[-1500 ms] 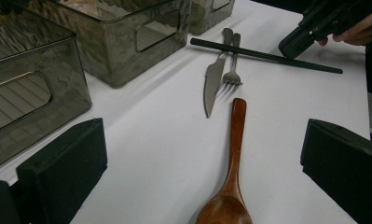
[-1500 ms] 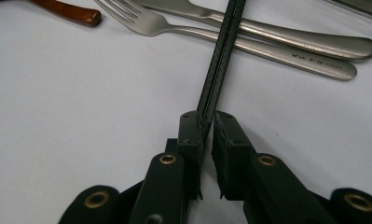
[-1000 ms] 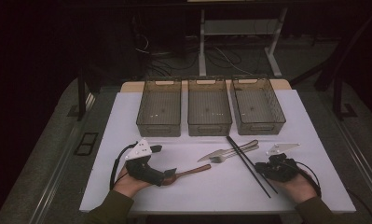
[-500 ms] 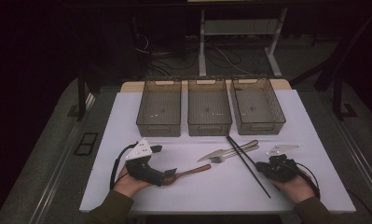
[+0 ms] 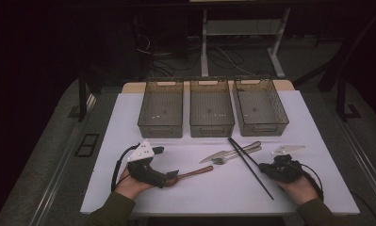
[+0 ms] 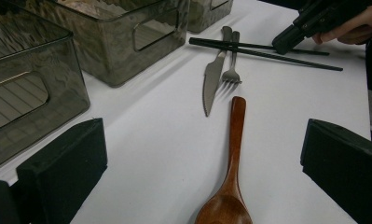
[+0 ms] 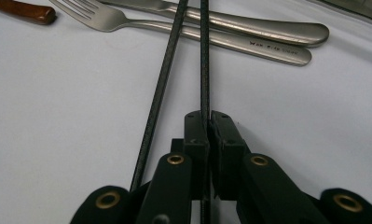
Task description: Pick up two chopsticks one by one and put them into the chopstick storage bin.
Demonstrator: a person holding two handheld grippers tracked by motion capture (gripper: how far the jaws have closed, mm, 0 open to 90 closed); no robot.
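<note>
One chopstick (image 7: 204, 56) pinched in right tongs (image 7: 207, 122), its twin (image 7: 161, 79) beside

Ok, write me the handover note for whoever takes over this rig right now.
Right gripper: jaws have just closed on one black chopstick; the second black chopstick lies free beside it.
Left gripper: open, straddling the brown wooden spoon, not gripping.
Steel knife and steel fork lie mid-table.
Three smoky plastic bins: no cutlery visible inside.
Done: nothing sorted. Left: everything.
</note>
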